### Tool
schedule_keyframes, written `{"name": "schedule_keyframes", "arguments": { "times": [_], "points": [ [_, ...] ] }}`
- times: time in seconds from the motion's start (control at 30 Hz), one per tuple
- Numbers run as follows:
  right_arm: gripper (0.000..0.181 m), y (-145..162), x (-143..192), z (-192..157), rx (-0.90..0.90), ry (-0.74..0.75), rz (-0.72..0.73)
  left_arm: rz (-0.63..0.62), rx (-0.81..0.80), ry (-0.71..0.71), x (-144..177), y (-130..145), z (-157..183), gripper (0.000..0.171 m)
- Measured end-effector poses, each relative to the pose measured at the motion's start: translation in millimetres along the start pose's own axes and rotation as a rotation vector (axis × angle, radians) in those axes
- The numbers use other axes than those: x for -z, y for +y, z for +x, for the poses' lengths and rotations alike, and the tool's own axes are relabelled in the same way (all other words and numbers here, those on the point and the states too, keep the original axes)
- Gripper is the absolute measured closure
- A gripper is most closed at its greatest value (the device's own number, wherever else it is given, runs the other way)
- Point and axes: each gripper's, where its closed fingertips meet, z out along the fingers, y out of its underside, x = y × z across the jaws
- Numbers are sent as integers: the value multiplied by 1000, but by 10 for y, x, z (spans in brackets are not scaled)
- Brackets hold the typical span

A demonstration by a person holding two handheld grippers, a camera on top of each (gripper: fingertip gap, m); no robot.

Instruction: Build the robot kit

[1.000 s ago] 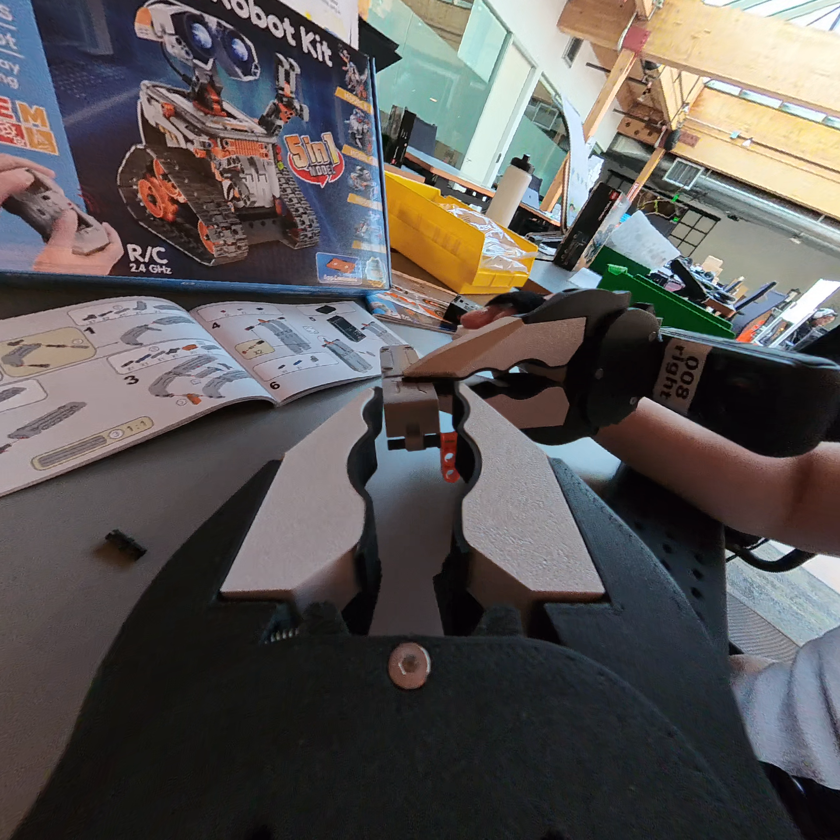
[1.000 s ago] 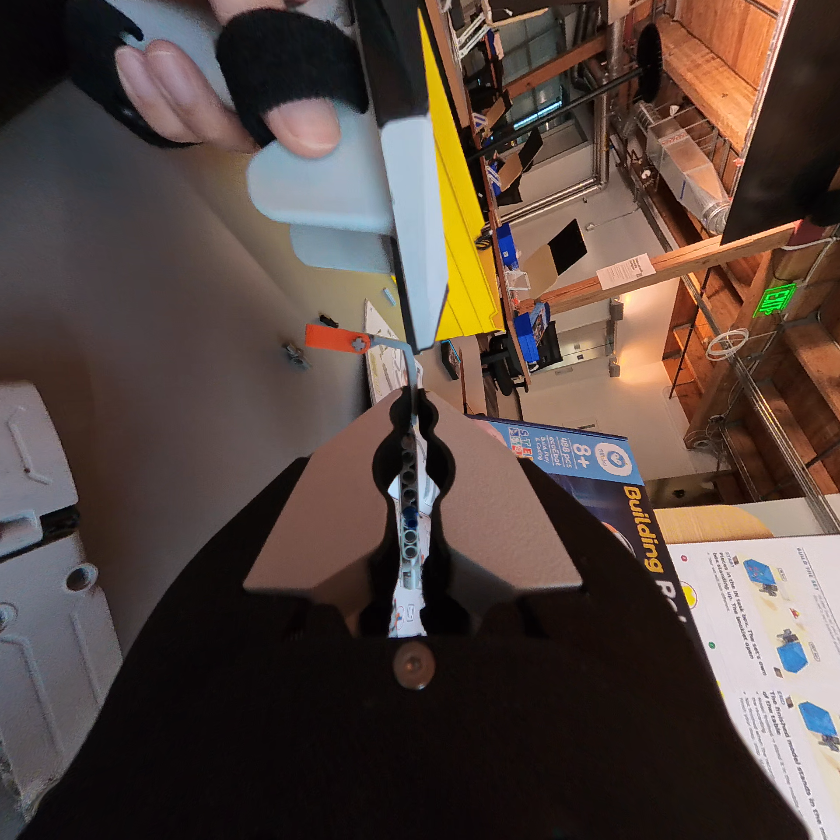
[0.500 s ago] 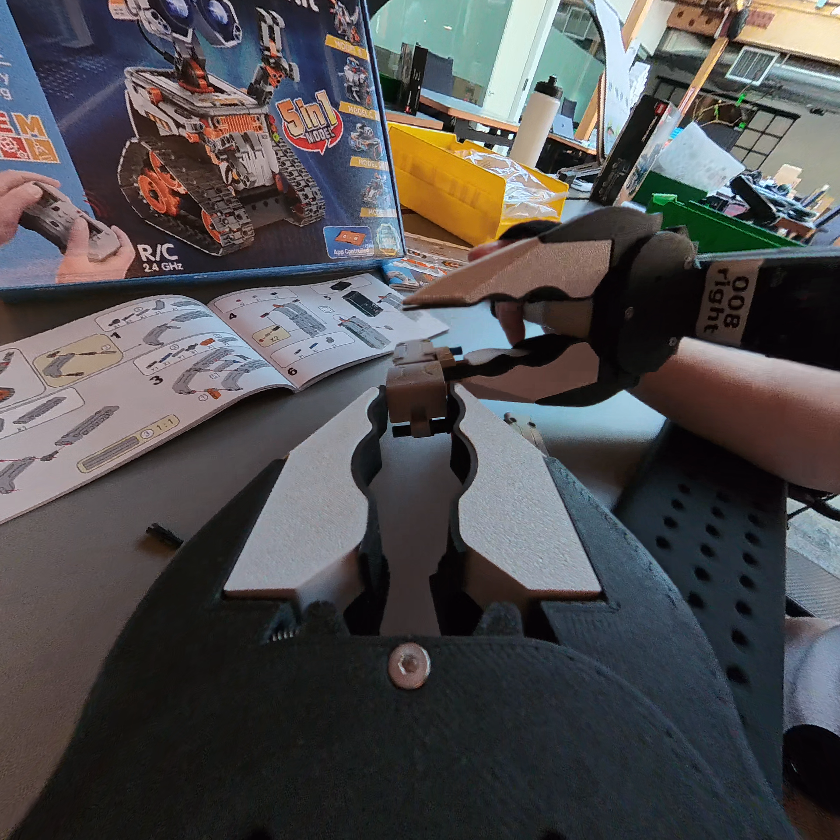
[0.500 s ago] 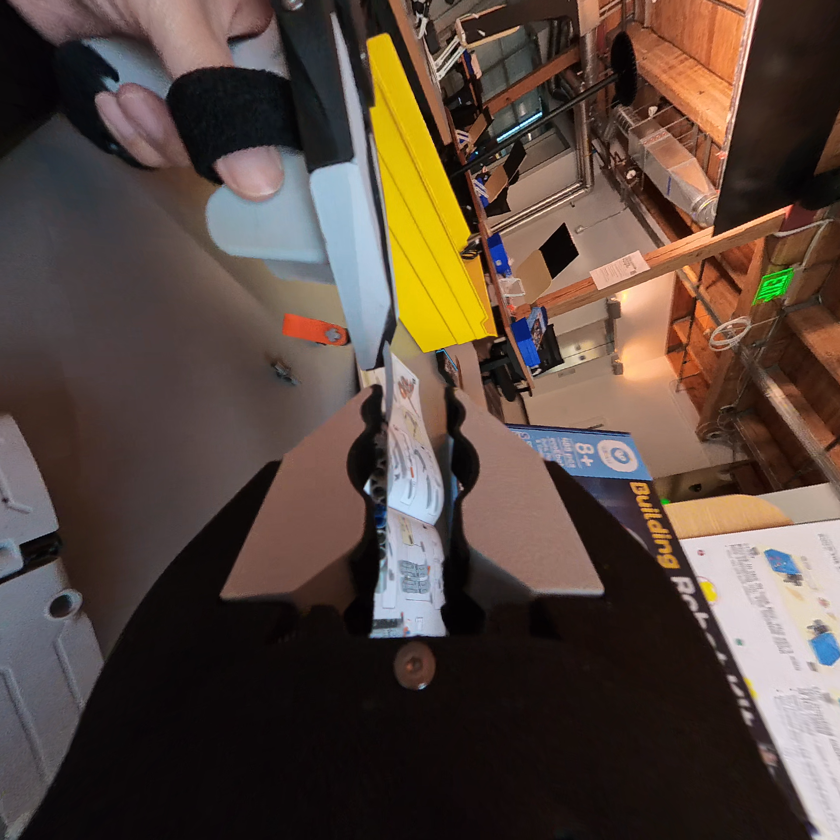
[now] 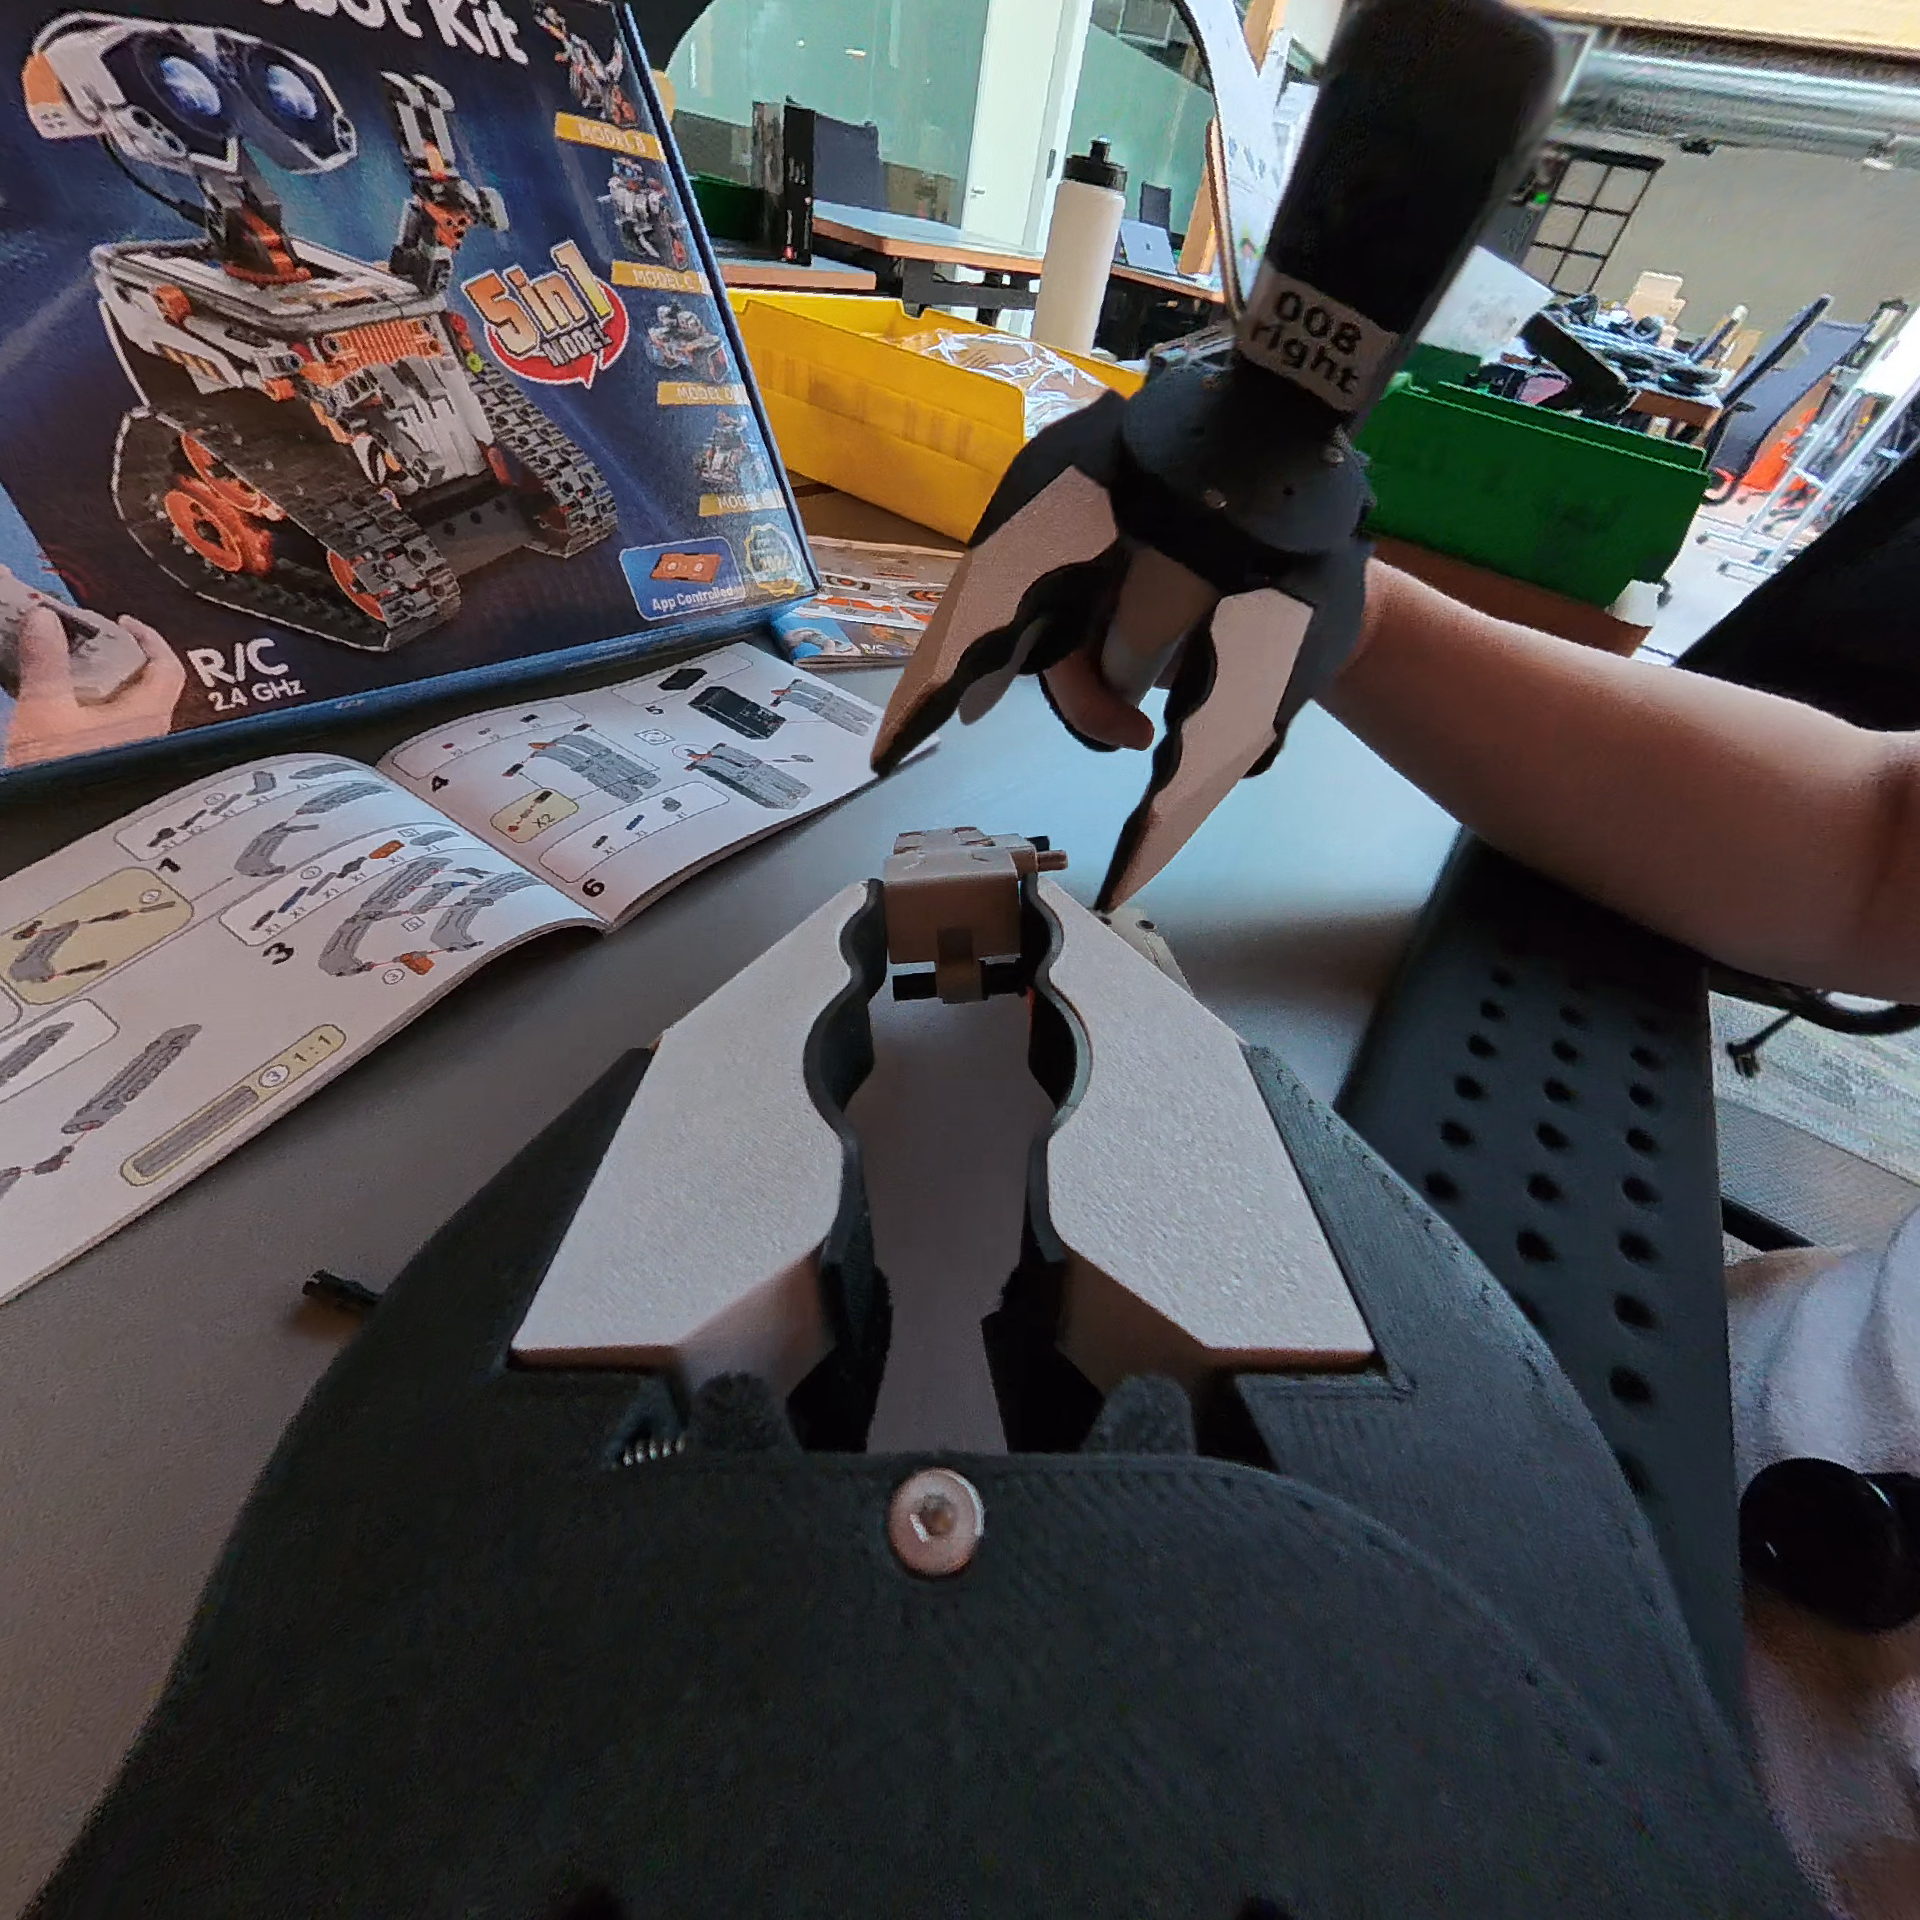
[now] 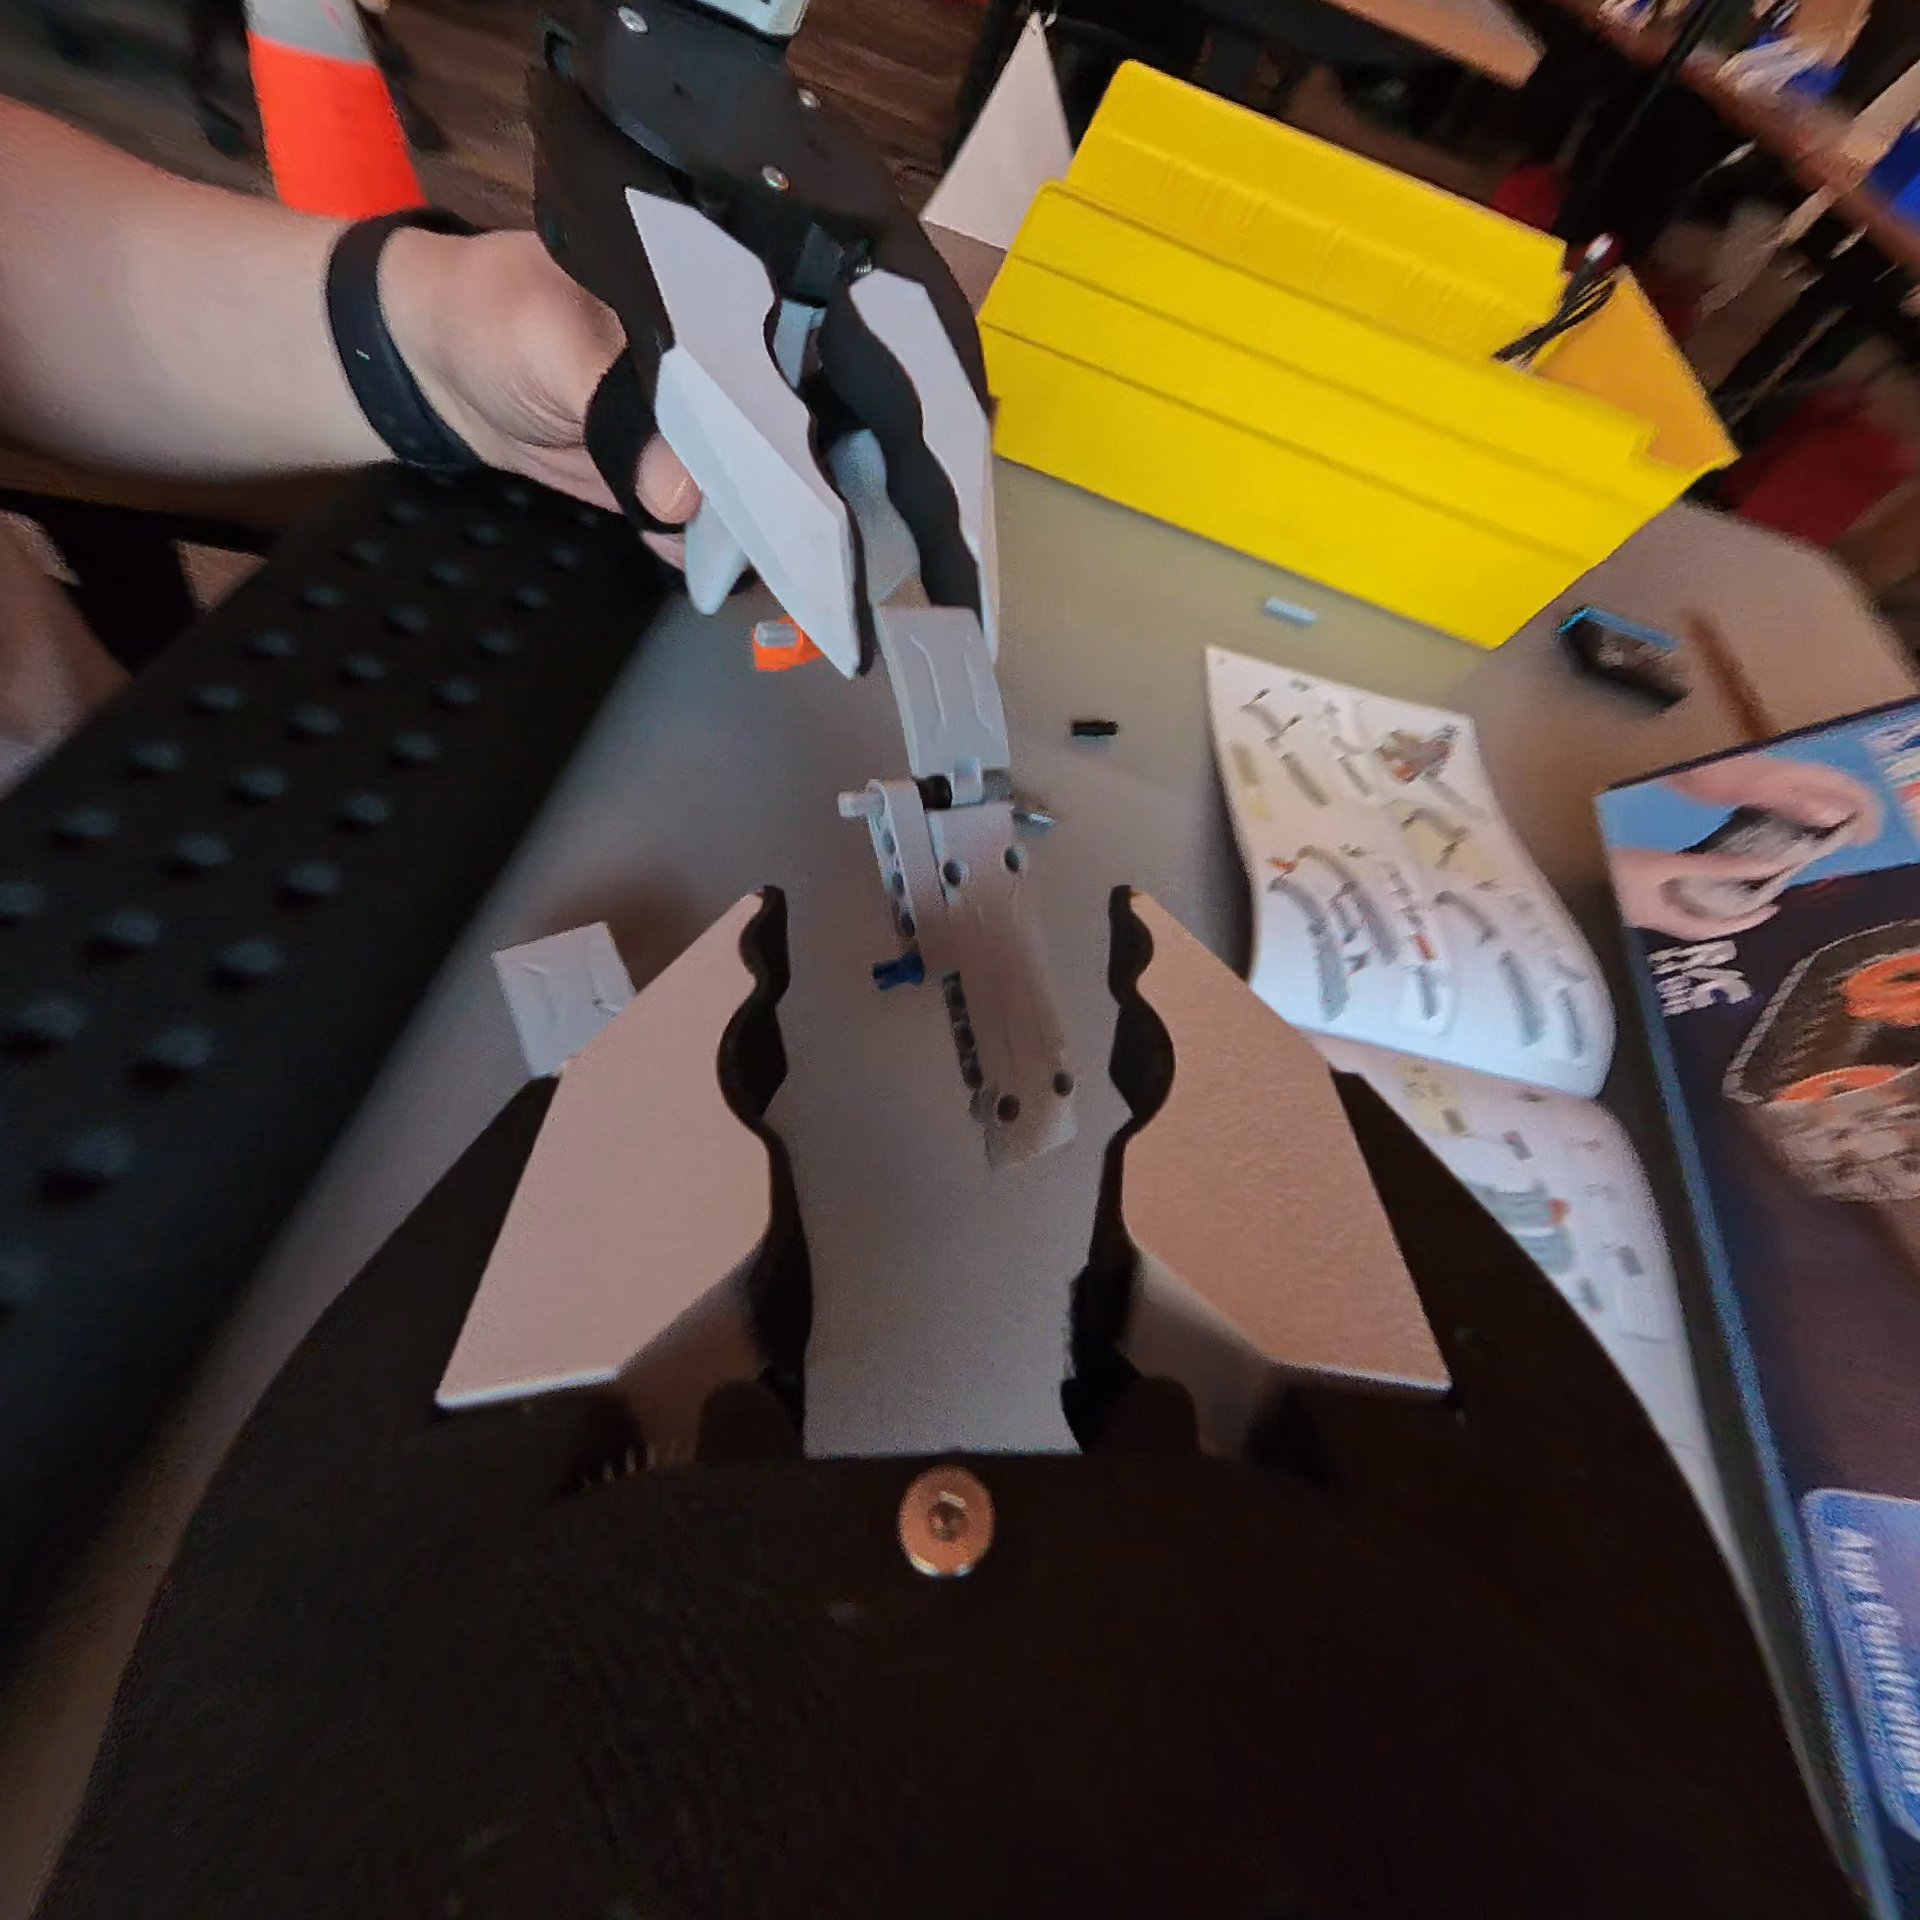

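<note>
My left gripper [image 5: 956,935] is shut on a grey brick assembly [image 5: 951,909] just above the grey table [image 5: 312,1455]. In the right wrist view the left gripper [image 6: 920,644] pinches the assembly's top panel. The assembly's long grey beam [image 6: 987,987], with a blue pin, reaches toward my right gripper. My right gripper [image 6: 948,899] is open and empty, its jaws spread on either side of the beam without touching it. In the left wrist view the right gripper [image 5: 994,836] points down, one fingertip [image 5: 1112,894] close beside the assembly.
An open instruction booklet [image 5: 312,914] and a blue kit box [image 5: 343,343] lie left. A yellow bin [image 6: 1299,343] stands behind. An orange piece [image 6: 777,646], a black pin [image 6: 1093,729] and a white panel [image 6: 561,992] lie loose. A black perforated seat [image 5: 1558,1143] borders the table. Left tips to right tips: about 5 cm.
My right gripper has opened, let go of the grey beam and swung from lying sideways to pointing down over it. My left gripper still holds the assembly.
</note>
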Motion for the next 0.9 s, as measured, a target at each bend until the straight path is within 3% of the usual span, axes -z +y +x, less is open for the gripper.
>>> {"name": "schedule_keyframes", "arguments": {
  "times": [0.1,0.27,0.67,0.8,0.83,0.9],
  "points": [
    [121,49,32,65,-45,8,17,8,-24,2,30,-9,10,148],
    [142,-38,-41,84,7,45,60,13,11,-7,38,-6,-32,148],
    [167,-231,-145,272,572,455,-52,178,312,5,212,-155,-311,148],
    [175,-208,-168,278,653,489,-89,196,351,18,231,-167,-342,149],
    [175,-199,-171,291,658,497,-102,195,345,7,237,-169,-358,146],
    [175,-126,-183,315,690,501,-151,221,318,-75,312,-212,-483,126]
  ]
}}
